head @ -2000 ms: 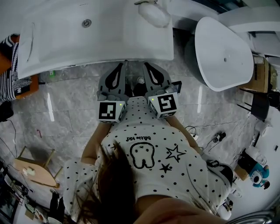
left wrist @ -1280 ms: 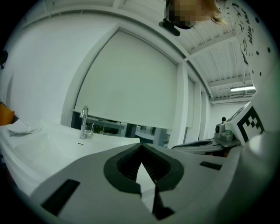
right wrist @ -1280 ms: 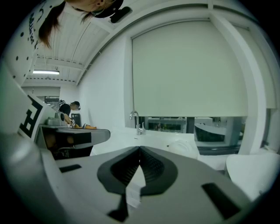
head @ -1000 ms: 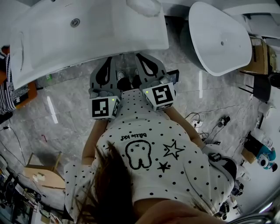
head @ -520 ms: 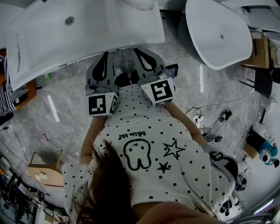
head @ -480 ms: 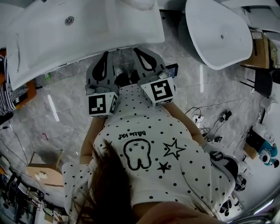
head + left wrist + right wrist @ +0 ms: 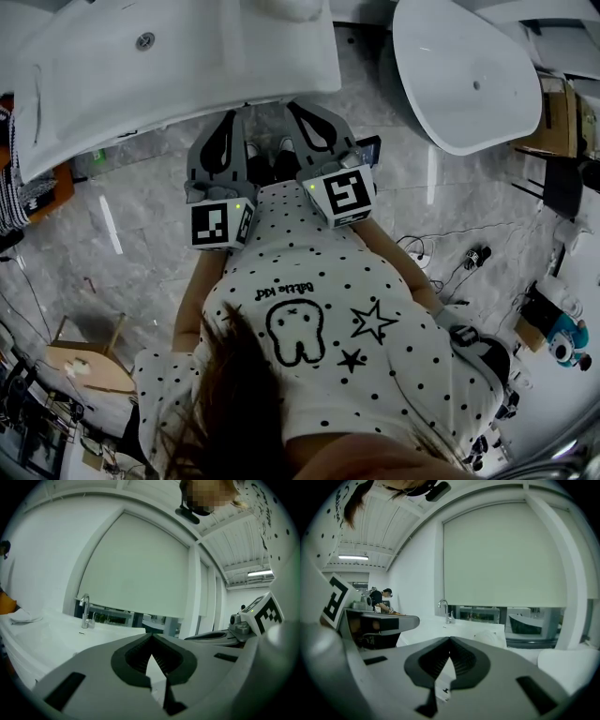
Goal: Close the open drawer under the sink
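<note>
In the head view my two grippers sit side by side just under the front edge of the white sink top (image 7: 187,66). Of the left gripper (image 7: 229,118) and the right gripper (image 7: 298,107), only the grey jaws and marker cubes show. No drawer shows in any view; the sink top hides what lies below it. The left gripper (image 7: 151,636) is shut with nothing in it, looking over the sink top (image 7: 42,634) at the faucet (image 7: 85,611). The right gripper (image 7: 450,639) is shut and empty too, and the faucet (image 7: 446,611) stands beyond it.
A white oval tub (image 7: 469,75) stands to the right of the sink. Grey marble floor (image 7: 141,216) lies around me, with cables (image 7: 469,258) at the right and a wooden stool (image 7: 84,366) at the lower left. Another person (image 7: 383,599) bends over in the background.
The sink top has slid up and to the left in the head view. Both grippers have shifted slightly with it, still side by side and shut.
</note>
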### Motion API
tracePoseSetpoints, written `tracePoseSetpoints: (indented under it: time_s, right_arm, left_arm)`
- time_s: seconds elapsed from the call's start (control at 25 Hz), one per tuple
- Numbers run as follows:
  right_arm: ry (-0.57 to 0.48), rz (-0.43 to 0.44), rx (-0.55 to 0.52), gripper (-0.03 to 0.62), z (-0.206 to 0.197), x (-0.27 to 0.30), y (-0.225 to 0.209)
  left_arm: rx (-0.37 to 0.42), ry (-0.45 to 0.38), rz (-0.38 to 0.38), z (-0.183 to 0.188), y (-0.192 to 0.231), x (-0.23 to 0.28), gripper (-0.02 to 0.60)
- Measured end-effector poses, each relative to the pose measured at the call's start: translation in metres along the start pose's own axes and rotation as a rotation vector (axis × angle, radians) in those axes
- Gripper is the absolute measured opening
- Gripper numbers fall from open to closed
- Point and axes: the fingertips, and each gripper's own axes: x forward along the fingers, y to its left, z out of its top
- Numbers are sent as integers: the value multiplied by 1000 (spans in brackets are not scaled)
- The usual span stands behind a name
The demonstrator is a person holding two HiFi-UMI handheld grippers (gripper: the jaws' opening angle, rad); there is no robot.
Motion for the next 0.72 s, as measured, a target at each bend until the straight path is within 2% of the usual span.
tracePoseSetpoints:
  time_s: [0.24,0.44,0.72]
  right_arm:
    - [-13,34,-46,14,-1,-11,-13]
    - [-33,72,-72,14,-2,-17,-22]
    - [-51,110,-75,14,-3,-21,-33]
  left_arm:
    - [-9,-25,49,2,-16,2,5]
    - [17,-43,73,1,-32,4,5]
    - [24,-49,129,-4,-40,3,5]
